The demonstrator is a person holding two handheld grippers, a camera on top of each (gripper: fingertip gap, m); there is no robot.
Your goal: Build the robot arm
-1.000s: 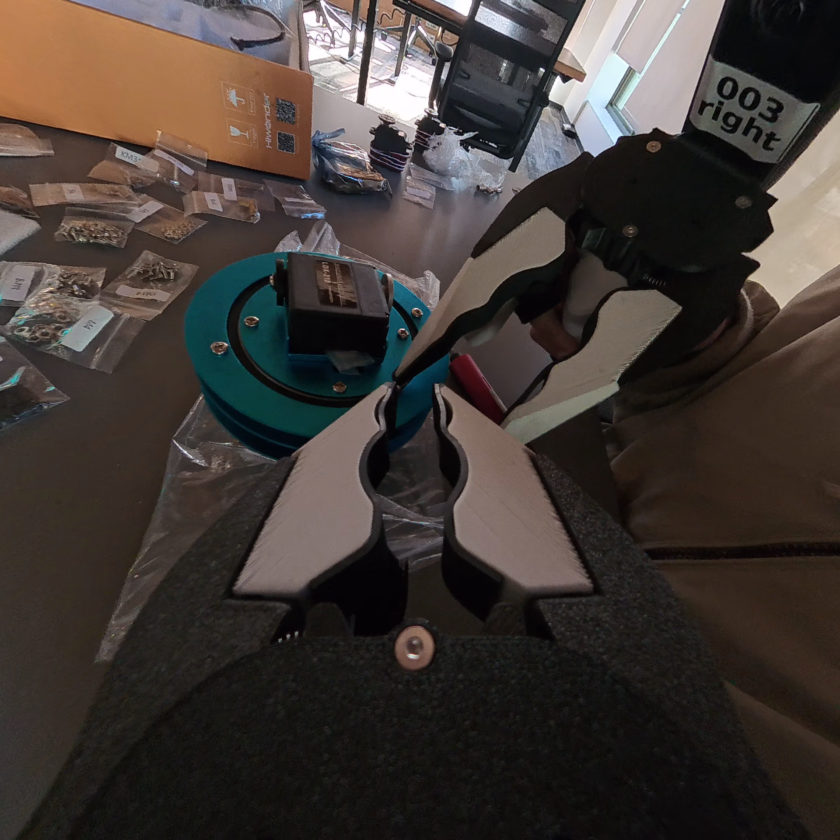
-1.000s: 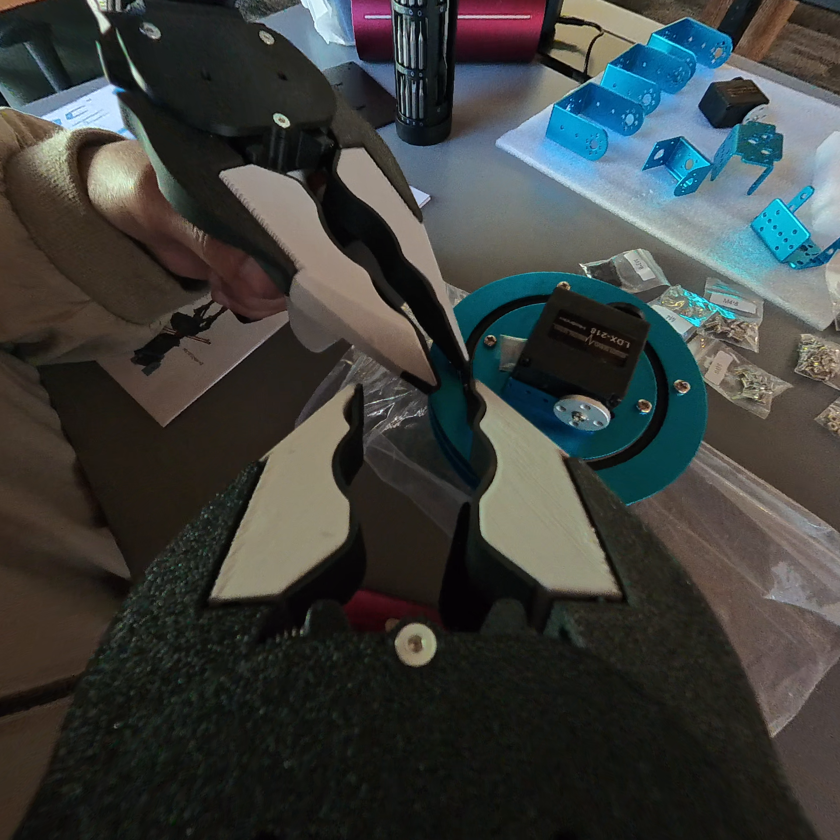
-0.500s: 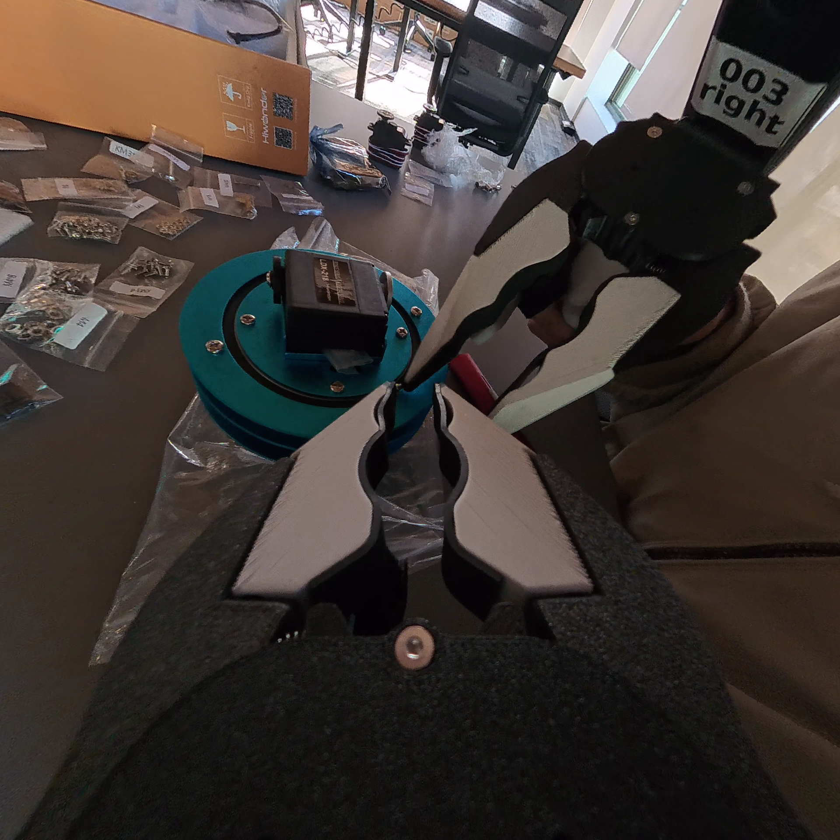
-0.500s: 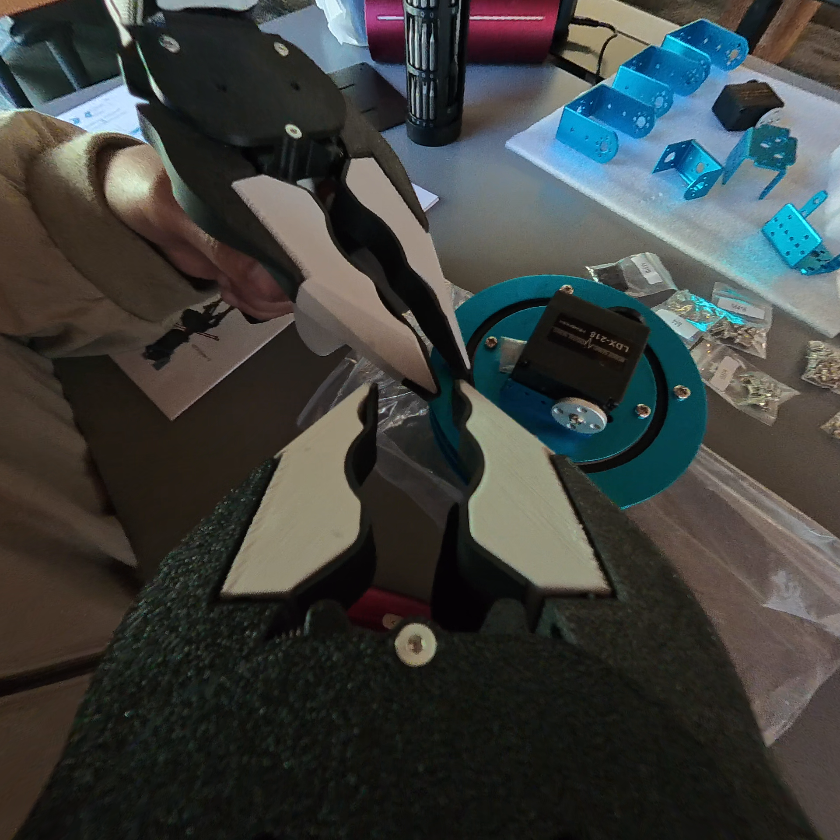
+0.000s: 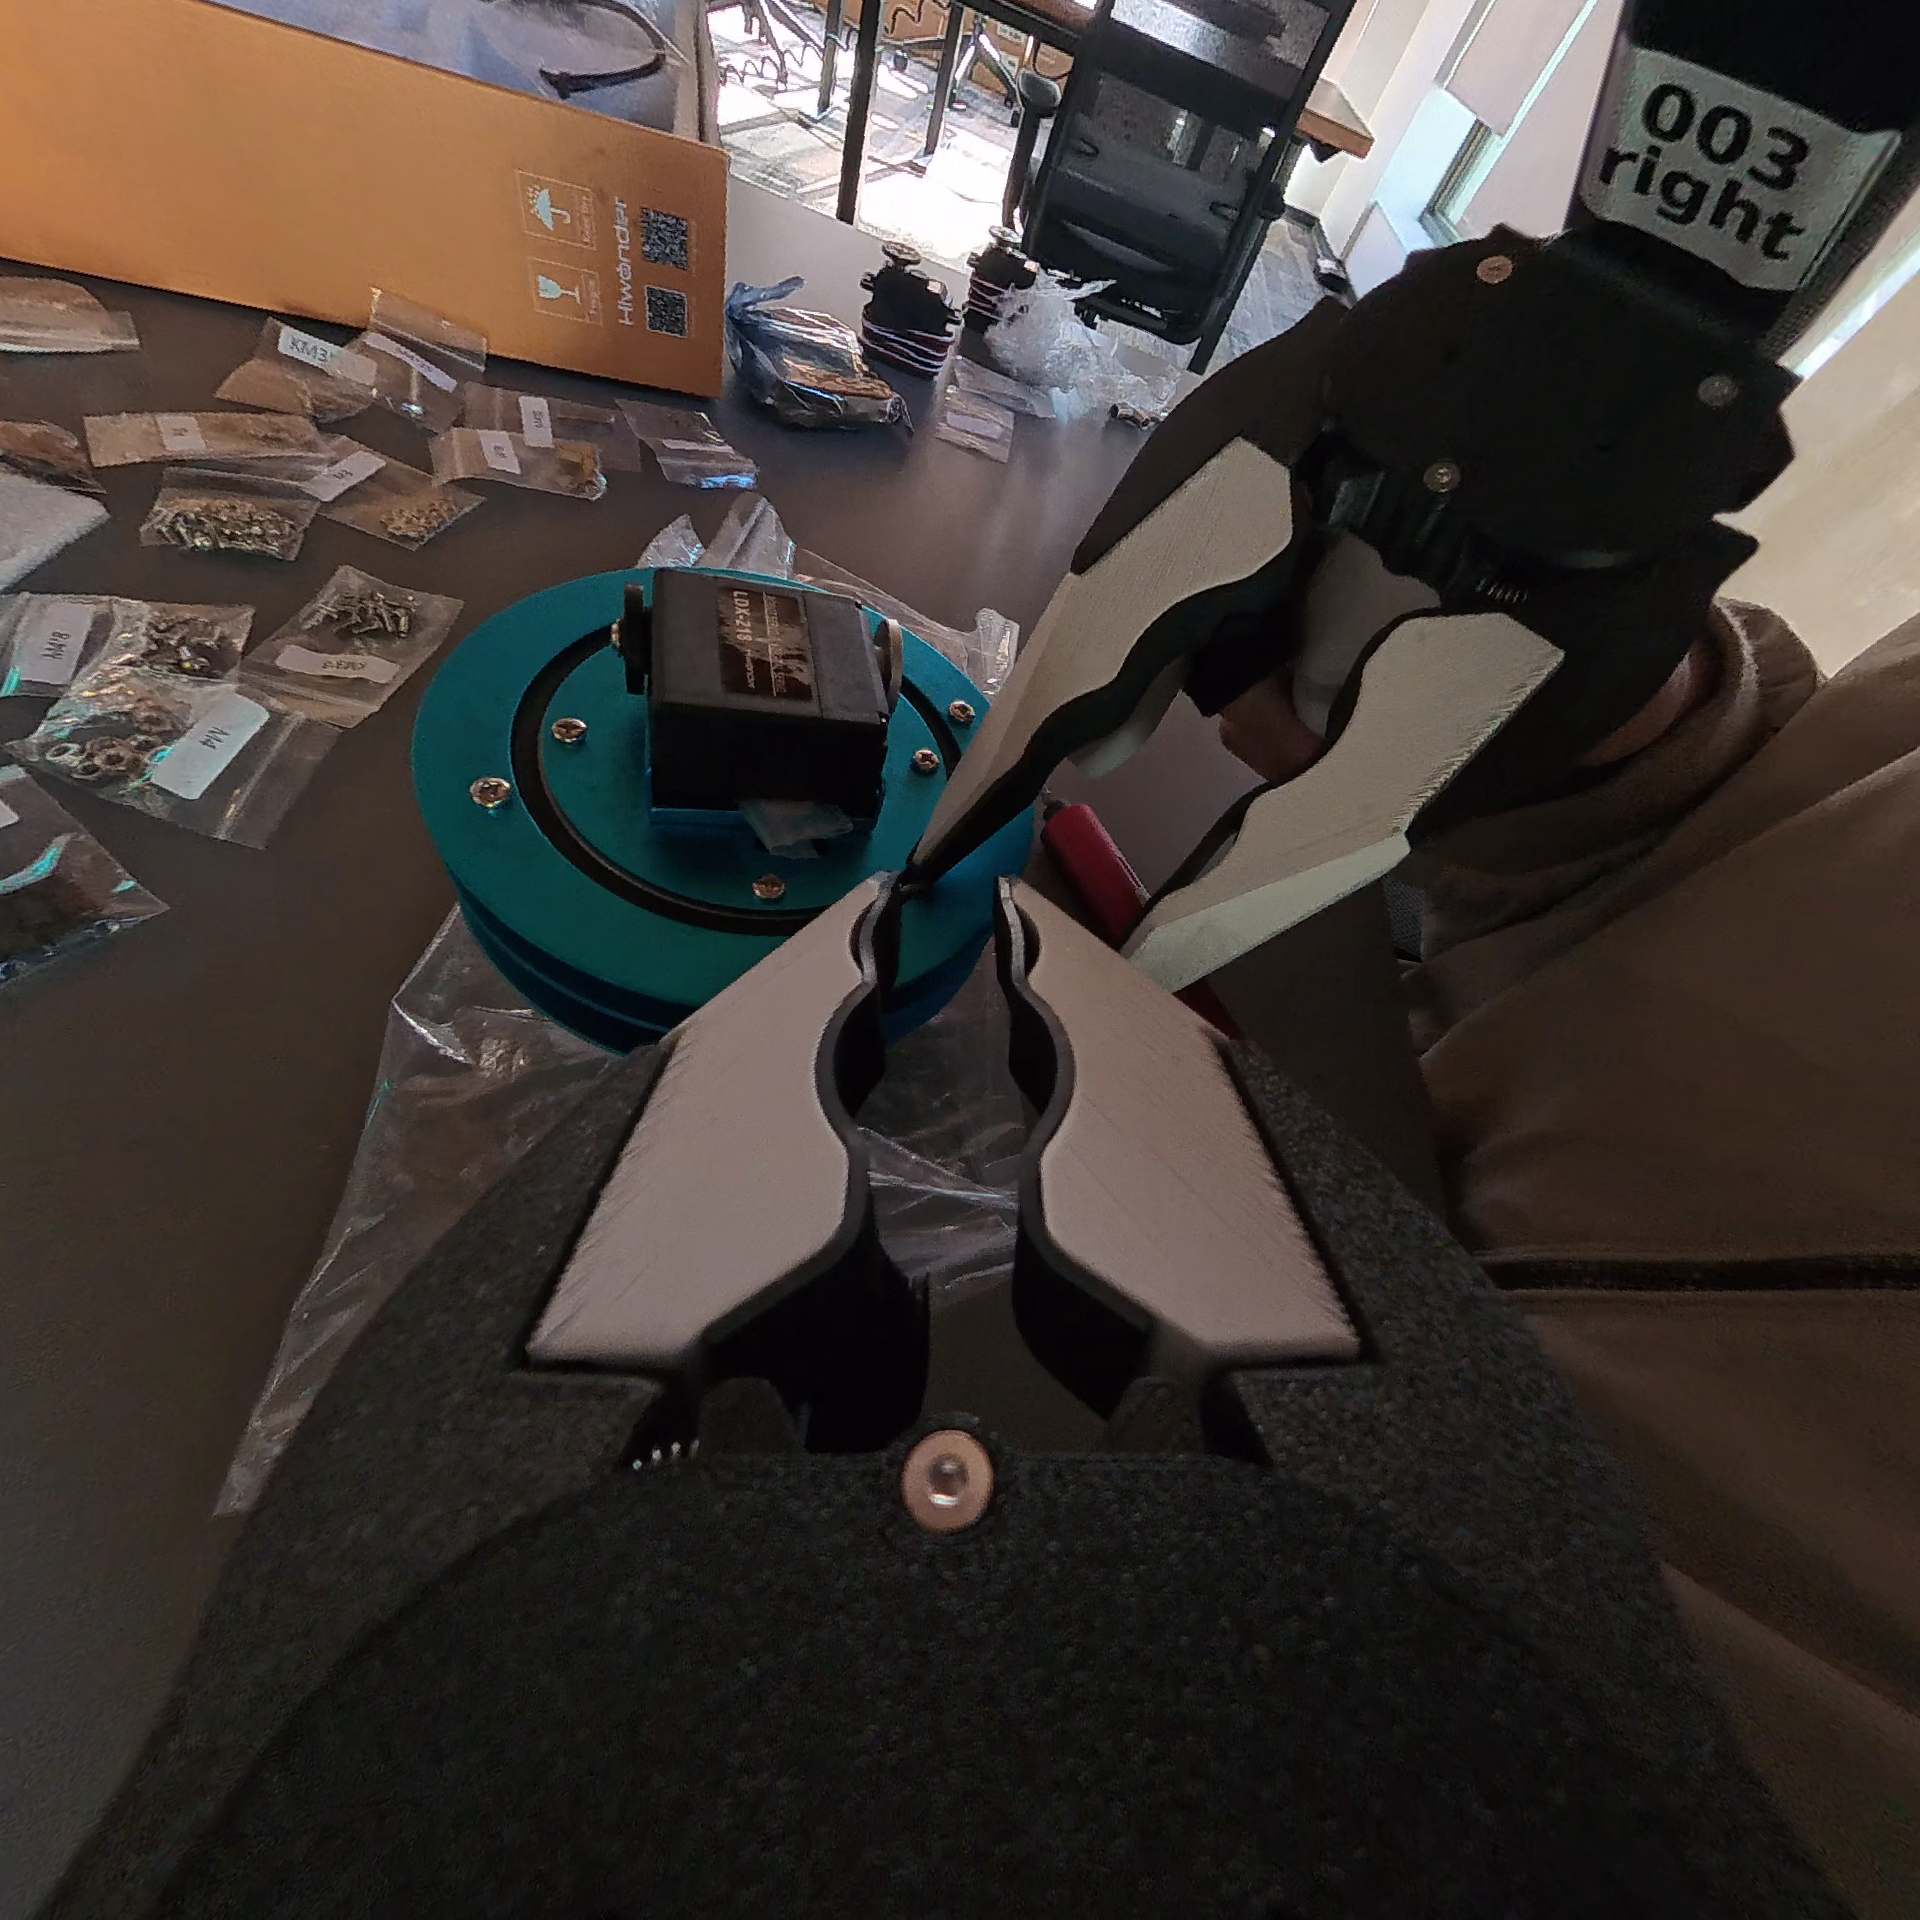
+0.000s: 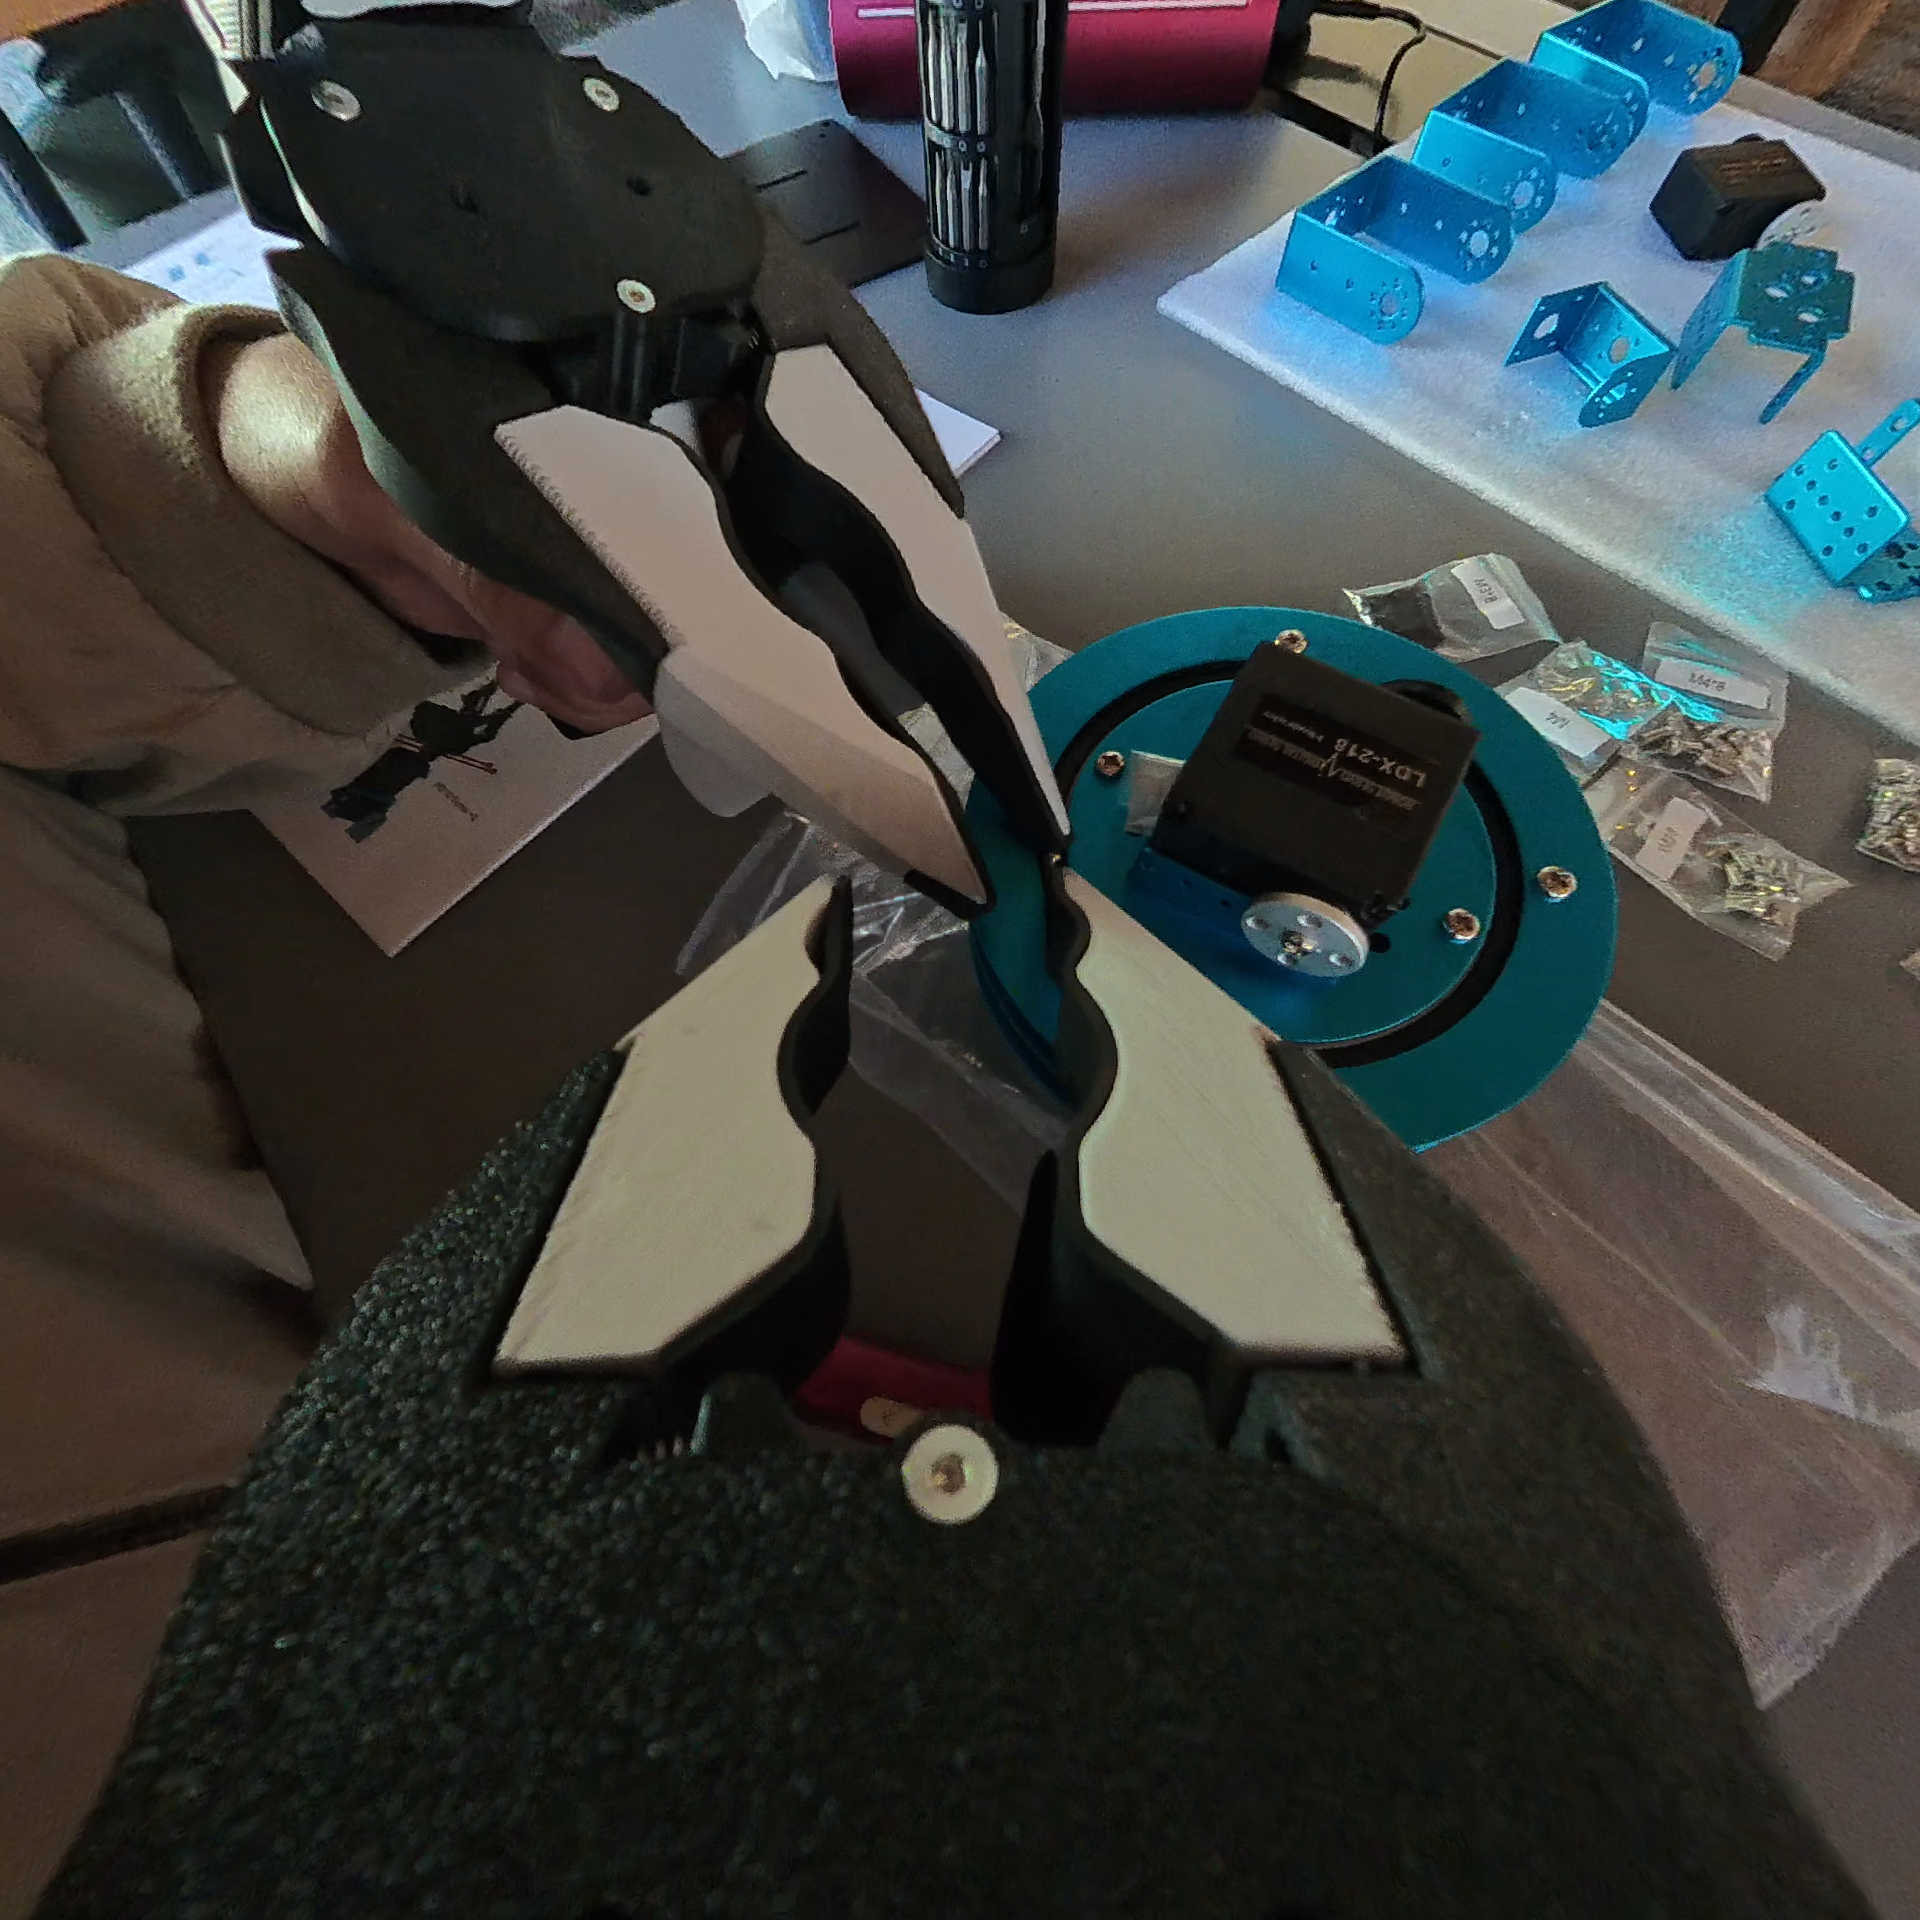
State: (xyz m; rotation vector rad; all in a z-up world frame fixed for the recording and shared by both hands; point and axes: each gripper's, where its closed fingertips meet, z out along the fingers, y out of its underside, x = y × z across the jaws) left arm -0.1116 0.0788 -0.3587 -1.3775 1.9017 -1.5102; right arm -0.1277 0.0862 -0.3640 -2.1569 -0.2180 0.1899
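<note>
A teal round base [image 5: 499,727] carries a black servo [image 5: 769,686] and rests on a clear plastic bag [image 5: 416,1122] on the dark table. My left gripper [image 5: 945,894] is narrowly open and empty, its tips at the base's near rim. My right gripper [image 5: 1034,914] is open wider and empty, with one fingertip touching the left gripper's left fingertip. A red tool handle [image 5: 1091,862] lies on the table under it. In the right wrist view, my right gripper [image 6: 951,888] meets the left gripper [image 6: 1018,862] beside the base [image 6: 1538,997] and servo [image 6: 1330,769].
Small bags of screws [image 5: 187,727] and an orange cardboard box [image 5: 364,177] lie beyond the base. Blue metal brackets [image 6: 1392,249] sit on white foam, next to a black cylinder [image 6: 987,156]. A booklet [image 6: 436,790] lies at the left, by a person's sleeve [image 6: 125,520]. My two grippers' fingertips are within a few centimetres of each other. The black cylinder [image 6: 987,156] is about 30 cm from both grippers' fingertips.
My right gripper's fingers have narrowed a little and it has shifted slightly by the base's rim. The left gripper has barely moved. The fingertips stay together.
</note>
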